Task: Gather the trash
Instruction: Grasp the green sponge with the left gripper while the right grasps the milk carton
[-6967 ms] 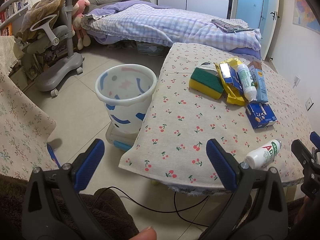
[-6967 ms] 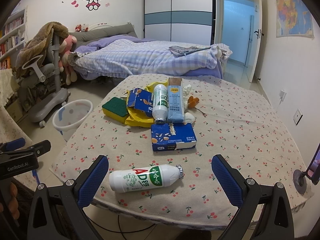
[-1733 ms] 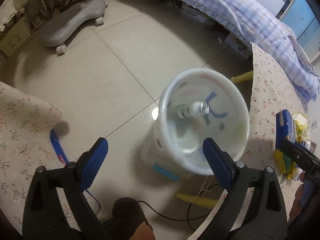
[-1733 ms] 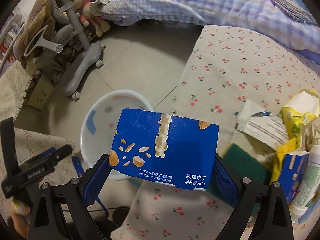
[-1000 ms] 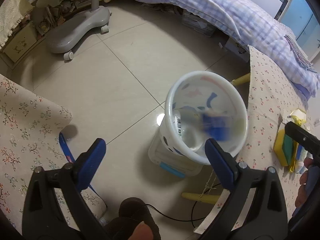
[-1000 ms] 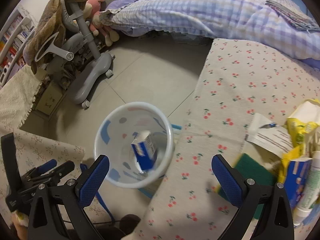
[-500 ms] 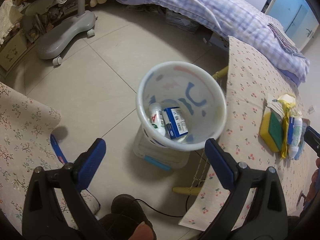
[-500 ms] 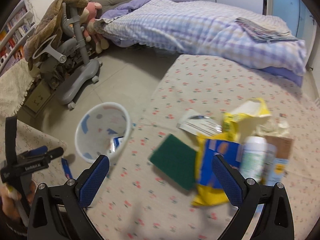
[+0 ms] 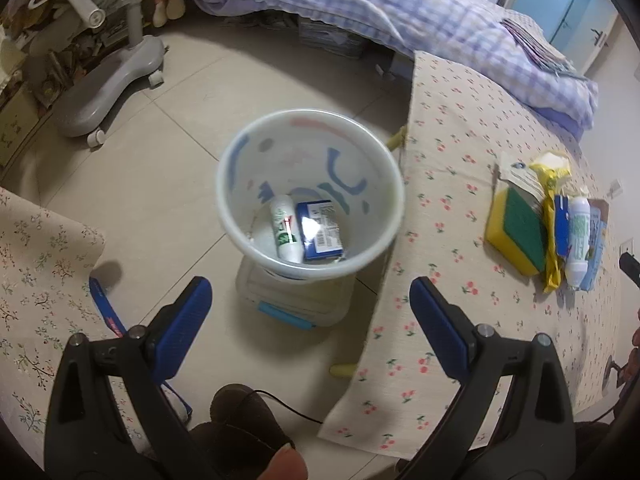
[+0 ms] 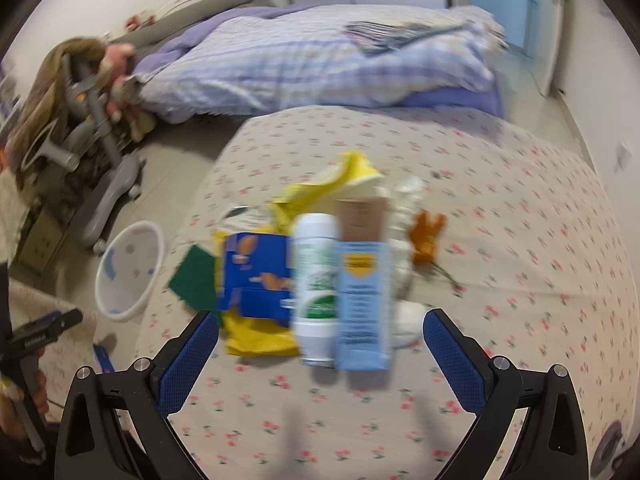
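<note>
My right gripper (image 10: pixel 320 340) is spread wide and holds nothing. It hangs above the near part of the cherry-print tablecloth (image 10: pixel 500 240), and its view is blurred. Just beyond the jaws at 12 o'clock lies the remaining litter. A white bottle with green print (image 10: pixel 316 284) lies on its side with one end toward me. A pale blue carton (image 10: pixel 362 300) lies touching it at 3 o'clock. A dark blue snack box (image 10: pixel 256 276) lies at its 9 o'clock on top of a yellow wrapper (image 10: pixel 256 336). A green scouring sponge (image 10: pixel 192 276) lies further toward 9 o'clock. Crumpled white paper (image 10: pixel 404 248) and a small orange object (image 10: pixel 428 236) lie toward 2 o'clock; the blur prevents a closer name for it.

My left gripper (image 9: pixel 308 312) is likewise spread and empty. It hangs over the floor, and the white patterned bin (image 9: pixel 240 216) stands at its 12 o'clock, just beside the table edge. In the bin a white bottle (image 9: pixel 286 228) and a blue box (image 9: pixel 322 230) lie side by side.

Assessment: the bottle on the table looks light, rigid and smooth, and it is likely to roll. I judge a grip across the middle of its barrel to be soundest. The carton looks light and crushable, so a grip across its narrow width suits it. The wrapper is limp, and a pinch at a raised fold should serve. The sponge is soft and will give under the pads.
</note>
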`<state>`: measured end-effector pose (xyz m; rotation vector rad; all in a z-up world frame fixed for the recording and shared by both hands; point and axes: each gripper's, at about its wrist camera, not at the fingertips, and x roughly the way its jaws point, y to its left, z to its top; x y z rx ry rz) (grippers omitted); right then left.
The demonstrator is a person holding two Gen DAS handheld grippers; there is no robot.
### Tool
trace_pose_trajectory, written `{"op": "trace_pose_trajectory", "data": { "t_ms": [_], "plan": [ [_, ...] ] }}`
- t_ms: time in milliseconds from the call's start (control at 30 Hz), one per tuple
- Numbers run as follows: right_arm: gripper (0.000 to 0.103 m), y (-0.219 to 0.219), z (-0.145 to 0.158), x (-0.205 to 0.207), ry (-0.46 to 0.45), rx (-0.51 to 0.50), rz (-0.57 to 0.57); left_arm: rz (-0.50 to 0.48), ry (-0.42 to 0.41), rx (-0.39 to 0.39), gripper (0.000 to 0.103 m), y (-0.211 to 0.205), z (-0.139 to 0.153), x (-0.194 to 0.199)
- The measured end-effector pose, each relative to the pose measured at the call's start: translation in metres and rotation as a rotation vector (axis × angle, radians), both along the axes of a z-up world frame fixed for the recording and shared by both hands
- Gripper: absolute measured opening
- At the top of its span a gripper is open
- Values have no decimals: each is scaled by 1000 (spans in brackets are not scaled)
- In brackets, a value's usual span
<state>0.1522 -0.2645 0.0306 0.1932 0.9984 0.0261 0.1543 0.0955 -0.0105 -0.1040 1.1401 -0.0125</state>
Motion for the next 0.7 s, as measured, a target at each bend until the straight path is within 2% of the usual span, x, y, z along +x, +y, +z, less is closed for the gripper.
{"op": "trace_pose_trajectory", "data": {
  "t_ms": [167, 367, 633, 700],
  "plan": [
    [103, -39, -12, -4, 34, 44, -76, -30, 1, 2, 99, -22, 1, 1],
    [103, -66, -25, -4, 82, 50, -116, -63, 5, 7, 99, -49, 2, 4],
    [102, -74, -38, 7, 117, 78, -126, -101, 16, -7, 99, -86, 2, 12],
    [99, -73, -41, 11, 127, 87, -120, -116, 19, -13, 99, -97, 3, 14]
  ]
}}
